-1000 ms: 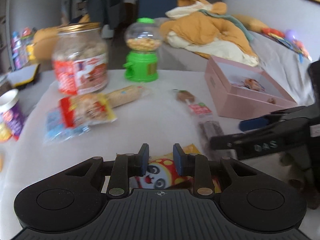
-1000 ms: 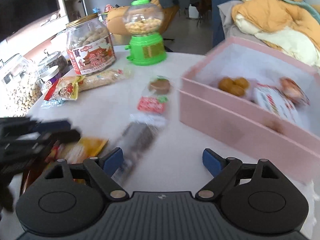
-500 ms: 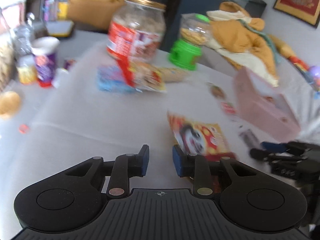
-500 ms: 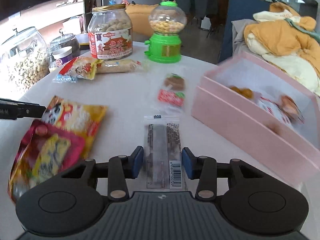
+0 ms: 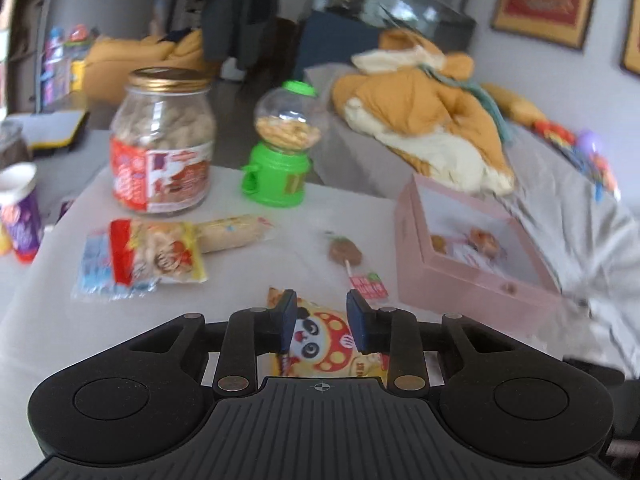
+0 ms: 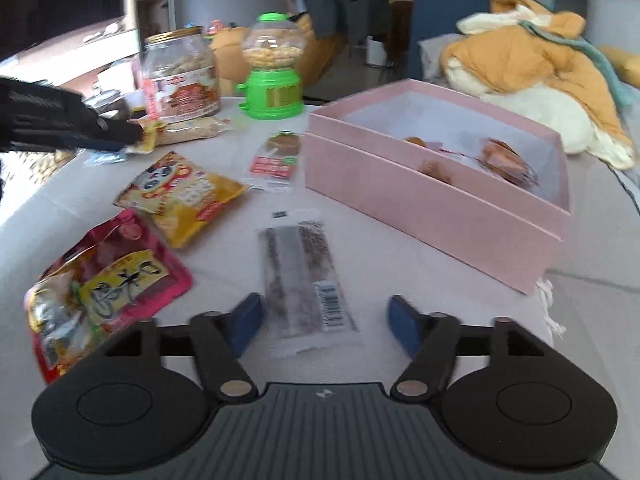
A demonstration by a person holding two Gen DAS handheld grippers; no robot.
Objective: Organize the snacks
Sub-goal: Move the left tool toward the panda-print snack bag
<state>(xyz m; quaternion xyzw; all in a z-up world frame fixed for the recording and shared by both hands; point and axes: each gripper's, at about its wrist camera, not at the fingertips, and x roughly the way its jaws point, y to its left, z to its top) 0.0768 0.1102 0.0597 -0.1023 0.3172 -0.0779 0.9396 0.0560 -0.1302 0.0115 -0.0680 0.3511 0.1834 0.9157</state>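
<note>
**Snack sorting, both grippers out over the table**

While we hold our right gripper (image 6: 324, 320) low over the white table (image 6: 400, 256), its blue pads sit spread wide apart on either side of the clear-wrapped dark snack bar (image 6: 304, 272), which lies flat between them, and they don't look like they're touching it. Our left gripper (image 5: 321, 322) has its pads a modest gap apart, nothing pinched, with the yellow panda snack bag (image 5: 320, 344) lying on the table under and just beyond them.

Off to the right sits the pink box (image 6: 432, 204), open, with a few wrapped snacks already inside. Just beside its near-left corner is the wrapped lollipop (image 6: 278, 156). A red pouch (image 6: 108, 276) lies left of the snack bar, partly overlapping the panda bag's edge. Farther back we've got the peanut jar (image 5: 162, 142), the green candy dispenser (image 5: 280, 156), and a couple of cracker packs (image 5: 156, 256) in front of the jar.
</note>
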